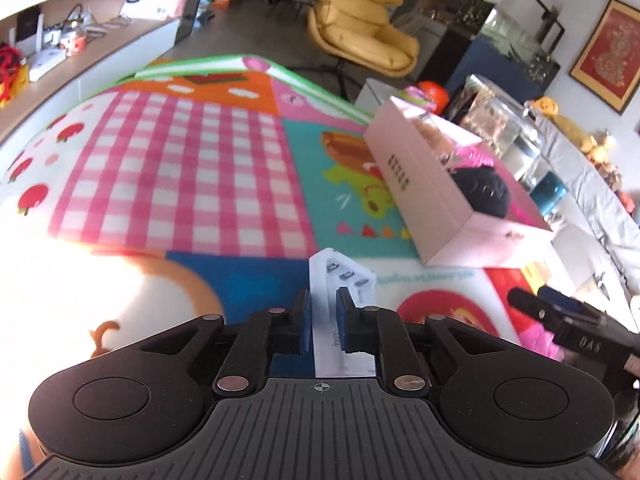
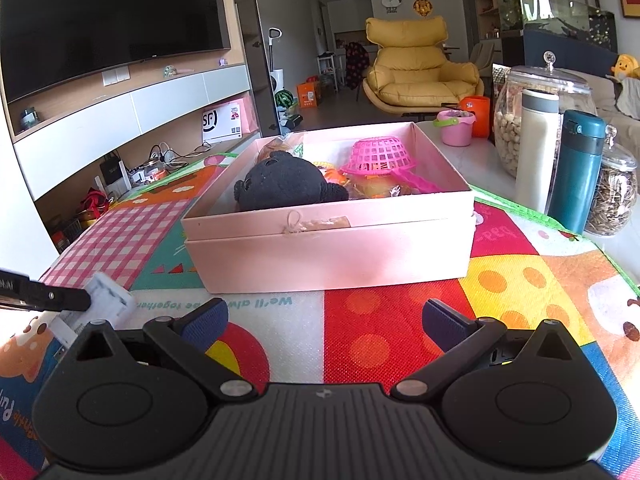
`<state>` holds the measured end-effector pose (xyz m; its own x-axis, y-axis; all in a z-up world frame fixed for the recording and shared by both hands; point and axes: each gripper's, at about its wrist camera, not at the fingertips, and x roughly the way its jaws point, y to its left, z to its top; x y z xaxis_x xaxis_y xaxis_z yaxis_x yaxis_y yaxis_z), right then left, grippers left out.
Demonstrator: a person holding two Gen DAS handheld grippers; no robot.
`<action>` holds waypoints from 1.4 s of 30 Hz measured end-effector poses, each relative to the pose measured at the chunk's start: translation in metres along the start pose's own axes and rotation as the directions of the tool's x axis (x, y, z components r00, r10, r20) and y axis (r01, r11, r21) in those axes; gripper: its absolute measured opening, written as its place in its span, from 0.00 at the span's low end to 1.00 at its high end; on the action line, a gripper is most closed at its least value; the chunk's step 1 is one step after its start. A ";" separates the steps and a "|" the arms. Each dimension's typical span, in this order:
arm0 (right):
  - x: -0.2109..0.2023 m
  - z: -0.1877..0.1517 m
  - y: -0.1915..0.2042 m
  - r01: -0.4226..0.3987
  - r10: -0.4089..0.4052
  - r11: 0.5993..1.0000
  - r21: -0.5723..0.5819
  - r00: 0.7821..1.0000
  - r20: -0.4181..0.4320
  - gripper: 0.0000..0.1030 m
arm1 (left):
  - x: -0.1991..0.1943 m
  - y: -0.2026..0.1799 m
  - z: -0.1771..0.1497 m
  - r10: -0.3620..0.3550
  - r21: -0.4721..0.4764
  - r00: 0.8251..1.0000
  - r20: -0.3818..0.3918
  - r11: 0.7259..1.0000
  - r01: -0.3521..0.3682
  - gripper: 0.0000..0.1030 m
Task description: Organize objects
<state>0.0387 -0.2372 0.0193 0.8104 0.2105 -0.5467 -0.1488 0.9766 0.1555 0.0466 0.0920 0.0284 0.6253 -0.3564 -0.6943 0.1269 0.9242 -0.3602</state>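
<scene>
Left wrist view: left gripper [image 1: 323, 312] clenched on white multi-port adapter [image 1: 342, 280], lower centre; pink box [image 1: 424, 184] right of centre on play mat [image 1: 180, 152].
Right wrist view: right gripper [image 2: 323, 322] released, empty; adapter at left edge; box centre, holding black plush [image 2: 284, 184] and pink basket [image 2: 378, 156].

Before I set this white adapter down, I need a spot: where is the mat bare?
Bare: the pink checked patch left of the pink cardboard box, and the red dotted patch before it. Crowded: inside the box, and right of it by the teal flask and glass jars.
</scene>
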 end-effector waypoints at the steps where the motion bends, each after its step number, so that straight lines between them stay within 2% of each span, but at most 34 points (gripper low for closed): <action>1: 0.001 0.000 0.000 -0.001 0.001 1.000 0.000 1.000 -0.003 1.00 | 0.001 -0.001 0.000 0.022 0.025 1.000 -0.005 0.999 -0.022 0.14; 3: 0.002 0.001 0.000 -0.001 0.001 1.000 -0.001 1.000 -0.011 1.00 | 0.003 -0.012 -0.004 0.104 0.135 0.995 0.008 0.985 -0.104 0.18; 4: 0.003 0.001 0.001 0.000 0.000 1.000 0.000 1.000 -0.015 1.00 | 0.005 -0.018 -0.008 0.122 0.192 0.992 0.018 0.974 -0.123 0.19; 5: 0.003 0.001 0.000 0.000 0.000 1.000 0.001 1.000 -0.016 1.00 | 0.004 -0.023 -0.012 0.126 0.239 0.992 0.029 0.962 -0.129 0.19; 7: 0.003 0.001 0.000 -0.001 0.001 1.000 0.004 1.000 -0.019 1.00 | 0.005 -0.032 -0.017 0.094 0.291 0.995 0.019 0.952 -0.095 0.19; 10: 0.004 0.001 -0.001 -0.002 0.002 1.000 0.008 1.000 -0.026 1.00 | 0.009 -0.036 -0.018 0.029 0.278 1.000 -0.011 0.960 -0.024 0.19; 16: 0.005 0.001 -0.001 -0.011 0.011 1.000 0.011 0.999 -0.031 1.00 | 0.013 -0.043 -0.021 0.039 0.300 0.999 0.008 0.953 -0.040 0.19; 18: -0.002 0.001 0.001 -0.069 0.069 0.998 -0.006 0.997 -0.030 1.00 | 0.012 -0.044 -0.021 0.042 0.296 0.999 0.000 0.954 -0.040 0.19; 19: -0.005 0.000 0.004 -0.134 0.133 0.991 -0.024 0.990 -0.051 1.00 | 0.012 -0.043 -0.021 0.041 0.290 0.999 -0.001 0.956 -0.039 0.22; 21: -0.010 -0.006 0.021 -0.280 0.266 0.955 -0.098 0.955 -0.132 1.00 | 0.012 -0.038 -0.020 0.040 0.272 0.999 0.001 0.962 -0.038 0.26; 22: -0.012 -0.011 0.034 -0.315 0.289 0.934 -0.166 0.943 -0.165 1.00 | 0.012 -0.036 -0.020 0.037 0.260 0.999 0.001 0.965 -0.036 0.27; 24: -0.015 -0.019 0.062 -0.314 0.262 0.886 -0.342 0.946 -0.189 1.00 | 0.010 -0.035 -0.021 0.037 0.250 0.999 0.003 0.968 -0.036 0.27; 26: -0.011 -0.025 0.082 -0.299 0.237 0.833 -0.465 0.953 -0.189 1.00 | 0.008 -0.035 -0.023 0.044 0.257 0.999 0.008 0.965 -0.045 0.26; 28: -0.003 -0.024 0.091 -0.317 0.242 0.796 -0.515 0.948 -0.209 1.00 | 0.004 -0.034 -0.025 0.046 0.260 0.999 0.012 0.964 -0.048 0.26; 30: 0.009 -0.017 0.093 -0.346 0.251 0.781 -0.519 0.936 -0.248 1.00 | 0.002 -0.031 -0.027 0.039 0.247 0.999 0.014 0.968 -0.041 0.26; 33: 0.026 -0.002 0.087 -0.405 0.286 0.793 -0.454 0.907 -0.309 0.98 | -0.001 -0.026 -0.029 0.033 0.223 0.999 0.022 0.974 -0.037 0.27; 35: 0.029 0.001 0.083 -0.442 0.317 0.804 -0.399 0.885 -0.341 0.87 | -0.001 -0.026 -0.029 0.031 0.214 0.999 0.025 0.976 -0.036 0.27; 36: 0.026 0.002 0.081 -0.442 0.323 0.809 -0.387 0.885 -0.336 0.81 | -0.001 -0.025 -0.029 0.031 0.213 0.999 0.024 0.976 -0.035 0.27; 37: 0.024 0.002 0.077 -0.438 0.321 0.817 -0.375 0.885 -0.336 0.77 | -0.001 -0.025 -0.029 0.032 0.217 0.999 0.025 0.976 -0.036 0.27; 39: 0.020 0.002 0.068 -0.405 0.300 0.848 -0.343 0.899 -0.319 0.77 | -0.001 -0.025 -0.029 0.031 0.216 0.999 0.024 0.976 -0.036 0.27; 42: 0.014 0.002 0.042 -0.293 0.216 0.912 -0.286 0.938 -0.272 0.77 | 0.000 -0.025 -0.029 0.030 0.212 0.999 0.023 0.977 -0.034 0.27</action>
<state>0.0452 -0.1934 0.0198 0.5737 0.4206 -0.7028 -0.5353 0.8420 0.0669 0.0211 0.0650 0.0196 0.6459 -0.3256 -0.6905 0.2664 0.9438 -0.1959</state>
